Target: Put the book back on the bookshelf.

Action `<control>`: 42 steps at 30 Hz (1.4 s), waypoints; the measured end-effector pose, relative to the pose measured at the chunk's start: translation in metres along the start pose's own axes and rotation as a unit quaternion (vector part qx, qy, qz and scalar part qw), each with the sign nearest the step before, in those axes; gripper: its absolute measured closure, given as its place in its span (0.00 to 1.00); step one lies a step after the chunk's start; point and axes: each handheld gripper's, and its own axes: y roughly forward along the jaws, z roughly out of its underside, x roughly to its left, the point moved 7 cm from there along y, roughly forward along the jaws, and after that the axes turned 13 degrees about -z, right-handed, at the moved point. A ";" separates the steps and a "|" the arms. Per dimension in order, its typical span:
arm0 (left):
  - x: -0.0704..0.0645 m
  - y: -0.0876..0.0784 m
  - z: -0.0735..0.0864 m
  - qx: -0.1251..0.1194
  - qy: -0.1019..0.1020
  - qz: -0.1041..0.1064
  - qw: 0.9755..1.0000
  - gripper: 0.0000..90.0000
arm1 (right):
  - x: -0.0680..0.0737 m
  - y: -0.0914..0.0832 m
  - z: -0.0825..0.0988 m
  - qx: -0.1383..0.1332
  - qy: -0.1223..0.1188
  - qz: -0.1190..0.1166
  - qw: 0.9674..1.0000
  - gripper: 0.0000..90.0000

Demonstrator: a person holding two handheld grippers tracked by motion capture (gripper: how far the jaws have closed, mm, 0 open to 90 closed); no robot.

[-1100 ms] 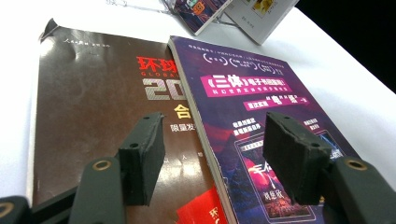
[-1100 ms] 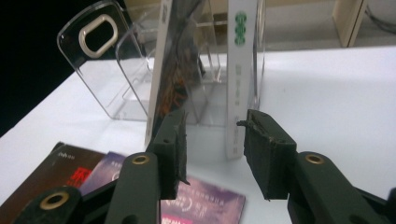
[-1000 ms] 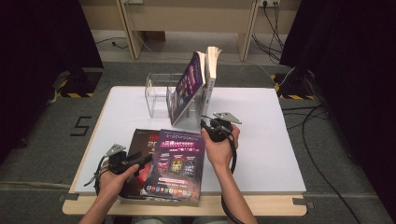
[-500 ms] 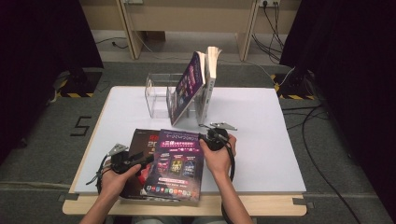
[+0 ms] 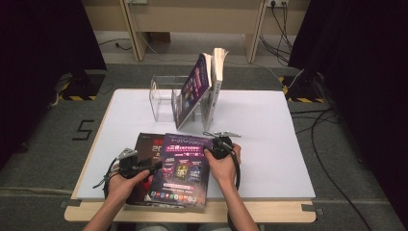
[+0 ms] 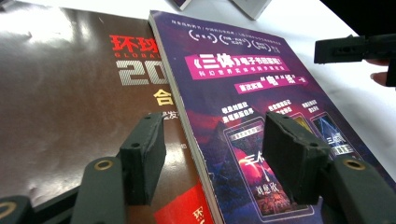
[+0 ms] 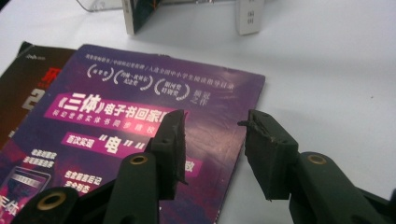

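Purple magazine (image 5: 182, 168), both tongs open, straddling its edges

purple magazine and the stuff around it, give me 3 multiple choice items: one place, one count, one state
1. The purple magazine lies where?
A. partly on the brown magazine
B. inside the clear rack
C. on the floor

2. How many books lean at the clear rack?
A. none
B. two
C. five

3. The right hand-held gripper is how?
A. shut on a pen
B. open over the purple magazine's right edge
C. shut on the rack

Key: 1 A, its left part overlaps the brown cover; 2 B, the high view shows a purple-covered book and a pale one; 3 B, a gap stands between the jaws, astride the edge.
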 end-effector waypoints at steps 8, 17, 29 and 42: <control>-0.002 0.004 0.000 0.004 0.003 -0.001 1.000 0.43 | 0.001 0.006 0.007 0.008 0.003 -0.003 1.000 0.64; -0.002 0.008 0.000 0.012 -0.003 -0.001 1.000 0.43 | 0.002 0.008 0.006 0.009 0.004 -0.003 1.000 0.63; -0.003 0.010 0.000 0.015 0.000 -0.005 1.000 0.44 | -0.004 0.013 0.005 0.019 0.010 0.005 1.000 0.62; -0.005 0.011 0.001 0.016 0.002 -0.007 1.000 0.45 | -0.005 0.017 0.002 0.026 0.005 0.012 1.000 0.60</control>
